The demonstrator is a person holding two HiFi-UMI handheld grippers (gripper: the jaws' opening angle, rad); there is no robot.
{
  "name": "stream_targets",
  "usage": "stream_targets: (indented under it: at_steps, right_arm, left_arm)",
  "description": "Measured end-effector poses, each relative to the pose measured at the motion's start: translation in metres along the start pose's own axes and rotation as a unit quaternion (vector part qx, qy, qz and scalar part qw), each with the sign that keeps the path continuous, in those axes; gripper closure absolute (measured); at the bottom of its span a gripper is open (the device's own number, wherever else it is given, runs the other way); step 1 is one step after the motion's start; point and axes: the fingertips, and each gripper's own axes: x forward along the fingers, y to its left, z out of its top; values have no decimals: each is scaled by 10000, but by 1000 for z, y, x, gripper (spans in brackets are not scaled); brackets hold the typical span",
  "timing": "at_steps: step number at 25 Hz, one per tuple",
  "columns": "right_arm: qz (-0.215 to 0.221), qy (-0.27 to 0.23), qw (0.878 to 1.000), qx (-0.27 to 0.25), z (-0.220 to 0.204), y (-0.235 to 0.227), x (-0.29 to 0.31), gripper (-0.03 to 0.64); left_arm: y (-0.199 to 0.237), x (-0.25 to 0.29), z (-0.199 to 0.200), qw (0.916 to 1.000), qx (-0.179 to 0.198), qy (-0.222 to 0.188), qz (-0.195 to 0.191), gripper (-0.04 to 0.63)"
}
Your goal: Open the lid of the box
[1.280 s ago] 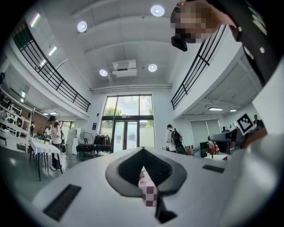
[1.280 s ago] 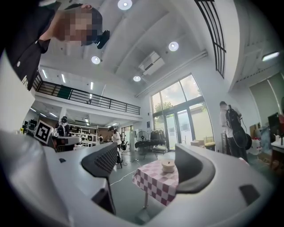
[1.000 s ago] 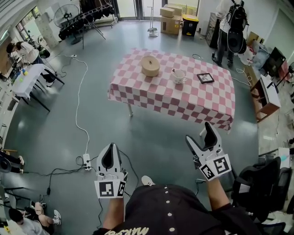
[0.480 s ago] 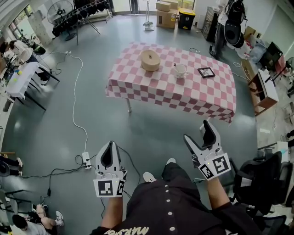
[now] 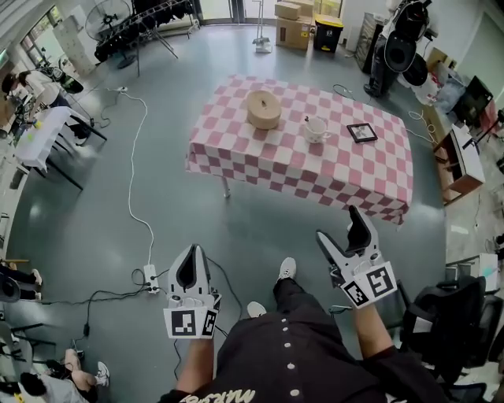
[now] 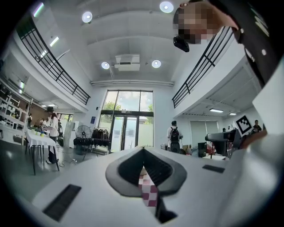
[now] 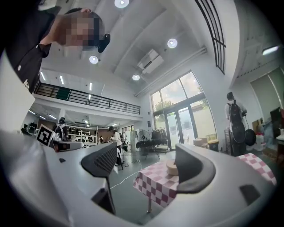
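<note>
Big open hall with a grey-green floor, seen from up high. Far left there's a white side table (image 5: 39, 135) with a person bent over it, and a standing fan (image 5: 116, 22) up in the corner. A white cable runs down the floor to a power strip (image 5: 150, 277).

Just right of that strip is the left gripper (image 5: 191, 252). It's pinched together at the tips with nothing in it. In its own view the tips meet (image 6: 143, 150), and a sliver of checked cloth shows through the hollow behind them.

Middle of the room is the table (image 5: 260, 169) with the pink-and-white checked cloth. The round tan box (image 5: 264, 109) sits on its far left part, lid on, well apart from both grippers. Right of the box there's a white cup (image 5: 317, 129), then a small black frame (image 5: 361, 132).

The right gripper (image 5: 340, 227) is held out over bare floor on the near side of the table, spread wide and empty. In its own view (image 7: 146, 164) the box (image 7: 171, 167) shows far off in the gap between the jaws. Black chair (image 5: 453, 315) at bottom right.
</note>
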Motion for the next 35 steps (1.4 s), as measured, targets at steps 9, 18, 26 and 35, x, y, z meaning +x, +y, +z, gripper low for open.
stream_targets:
  at_steps: [9, 18, 26, 35]
  right_arm:
    - [-70, 23, 10000, -29, 4, -51, 47, 221]
    - [-81, -21, 9999, -69, 10, -96, 92, 221]
    - [12, -137, 9998, -133, 15, -132, 127, 221]
    - [207, -184, 9996, -97, 16, -171, 168, 221]
  left_arm:
    - [-1, 70, 8, 9999, 98, -101, -74, 588]
    - [-2, 134, 13, 9997, 166, -136, -141, 588]
    - [-2, 179, 21, 9991, 289, -293, -51, 588]
    - [-2, 218, 13, 9991, 277, -233, 235, 588]
